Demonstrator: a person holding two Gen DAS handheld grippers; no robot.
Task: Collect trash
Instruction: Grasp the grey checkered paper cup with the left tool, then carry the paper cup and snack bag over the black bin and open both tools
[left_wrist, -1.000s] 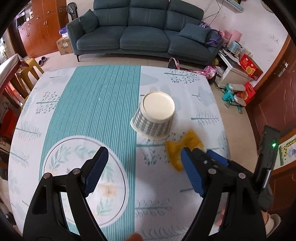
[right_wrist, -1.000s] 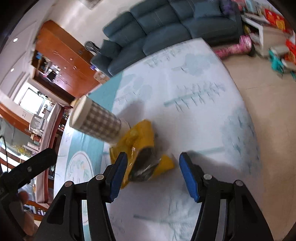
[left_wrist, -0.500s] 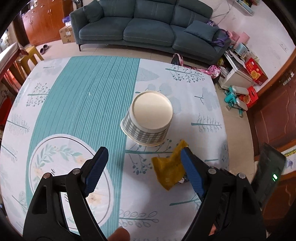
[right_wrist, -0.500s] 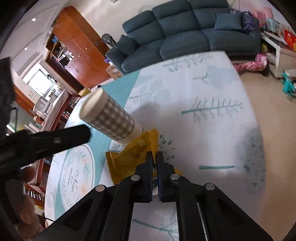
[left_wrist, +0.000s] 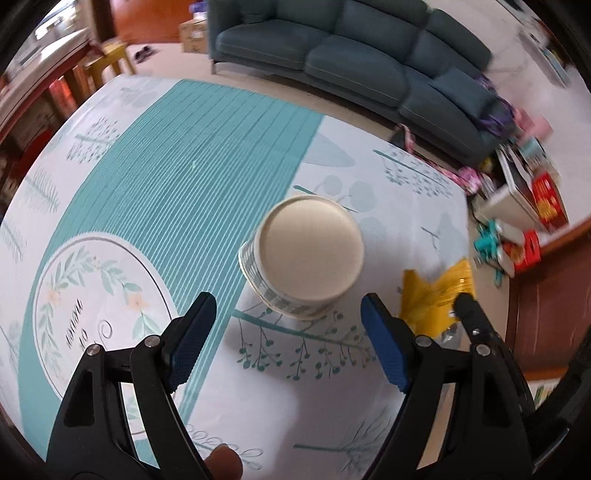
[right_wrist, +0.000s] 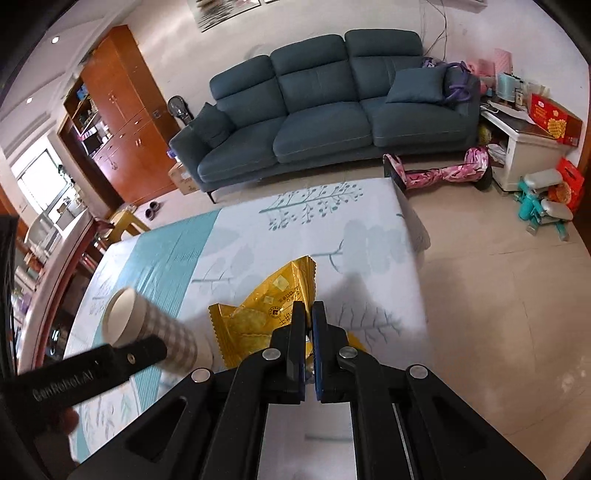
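Observation:
An upside-down checked paper cup (left_wrist: 303, 258) stands on the tablecloth; its pale base faces up. My left gripper (left_wrist: 286, 332) hangs open just above and in front of it, the cup sitting beyond the gap between the blue pads. My right gripper (right_wrist: 308, 314) is shut on a yellow snack wrapper (right_wrist: 269, 306), lifted off the cloth. In the left wrist view the same wrapper (left_wrist: 436, 291) shows at the right with the right gripper's tip (left_wrist: 467, 302) on it. In the right wrist view the cup (right_wrist: 155, 328) lies to the left behind the left gripper's arm.
The table with a teal and white leaf-print cloth (left_wrist: 177, 177) ends close to the right (right_wrist: 410, 236). Beyond it stand a dark blue sofa (right_wrist: 317, 110), wooden cabinets (right_wrist: 118, 122), a yellow stool (left_wrist: 110, 62), and toys and boxes (right_wrist: 543, 199) on the floor.
My right gripper closed on the yellow wrapper and lifted it off the cloth. My left gripper sank toward the cup and rolled, so the cup now sits larger between its fingers.

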